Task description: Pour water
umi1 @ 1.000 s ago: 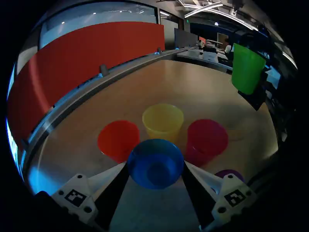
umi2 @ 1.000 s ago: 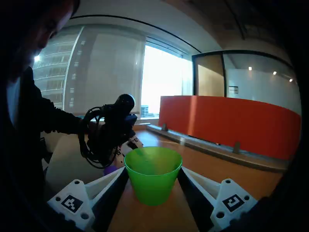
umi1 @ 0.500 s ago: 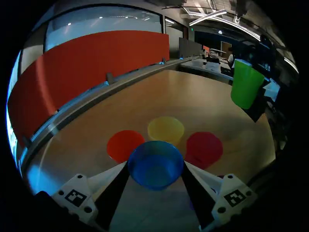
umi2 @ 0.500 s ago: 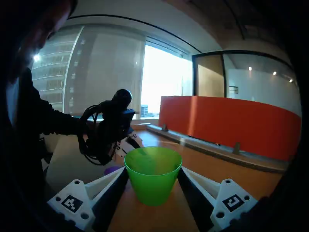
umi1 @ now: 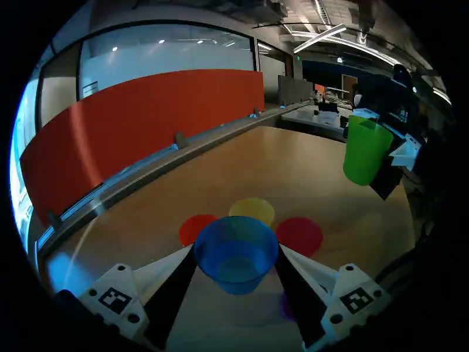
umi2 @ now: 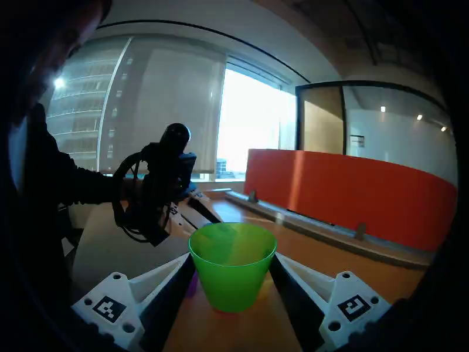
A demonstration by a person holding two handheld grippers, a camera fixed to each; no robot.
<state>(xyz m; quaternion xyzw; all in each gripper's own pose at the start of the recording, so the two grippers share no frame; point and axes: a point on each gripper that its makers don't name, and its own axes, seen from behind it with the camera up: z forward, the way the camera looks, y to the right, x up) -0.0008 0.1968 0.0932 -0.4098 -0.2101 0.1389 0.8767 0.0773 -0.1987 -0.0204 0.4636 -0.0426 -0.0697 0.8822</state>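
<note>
My left gripper point(umi1: 236, 261) is shut on a translucent blue cup point(umi1: 236, 249), held upright high above the wooden table point(umi1: 281, 158). Far below it stand an orange cup point(umi1: 195, 227), a yellow cup point(umi1: 252, 209) and a red cup point(umi1: 300, 236) in a row. A purple cup point(umi1: 285, 305) peeks out beside my right finger. My right gripper point(umi2: 233, 267) is shut on an upright green cup point(umi2: 233, 276), which also hangs at the right of the left gripper view as the green cup point(umi1: 366, 150). The other gripper point(umi2: 157, 193) hangs in a sleeved hand to the left.
An orange partition point(umi1: 146, 123) with a metal rail runs along the table's far edge. A person in dark clothes point(umi2: 41, 176) stands at the left of the right gripper view. Bright windows point(umi2: 252, 129) lie behind. Desks and office clutter point(umi1: 328, 111) sit beyond the table's end.
My left gripper has risen with the blue cup, so the cups on the table look smaller and farther. The green cup has come lower and a little nearer in the left gripper view.
</note>
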